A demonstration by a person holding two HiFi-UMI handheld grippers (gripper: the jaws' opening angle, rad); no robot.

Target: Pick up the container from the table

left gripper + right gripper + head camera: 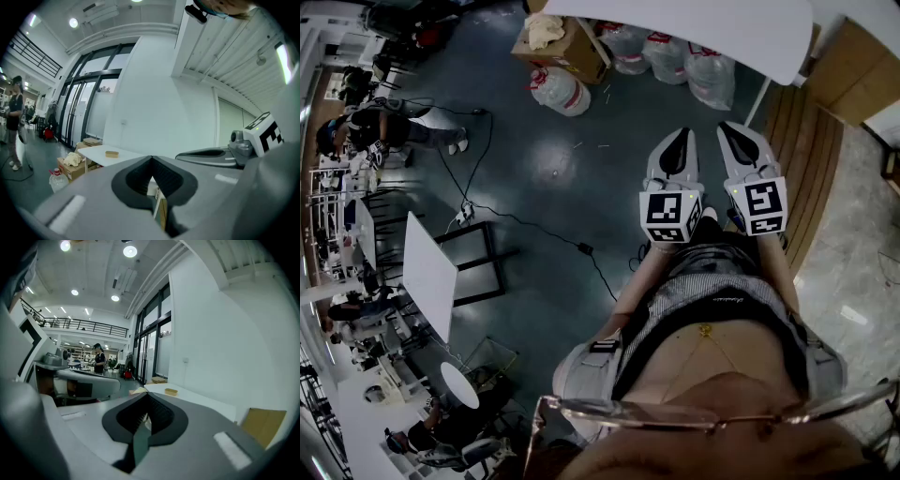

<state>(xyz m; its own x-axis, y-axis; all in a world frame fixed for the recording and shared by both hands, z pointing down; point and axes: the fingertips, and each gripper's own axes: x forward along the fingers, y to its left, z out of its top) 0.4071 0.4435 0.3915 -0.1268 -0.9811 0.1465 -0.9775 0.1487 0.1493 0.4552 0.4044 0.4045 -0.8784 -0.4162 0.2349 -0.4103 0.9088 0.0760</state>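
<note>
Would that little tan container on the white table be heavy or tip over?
Probably light: the container looks small and shallow. It sits low and flat on the table, so tipping seems unlikely. Stiffness: too far to tell.

Looks along the left gripper (152,161), jaws closed tip to tip with nothing between. Shows, beyond the tips, a white table (96,151) bearing a small tan container (111,153), well apart from the jaws. Shows a cardboard box (70,171) beside the table, pale crumpled material (72,159) on top, and a clear water jug (57,180) on the floor. Catches the right gripper (187,155) alongside at right, and a person (14,124) standing far left near glass doors (82,110).
</note>
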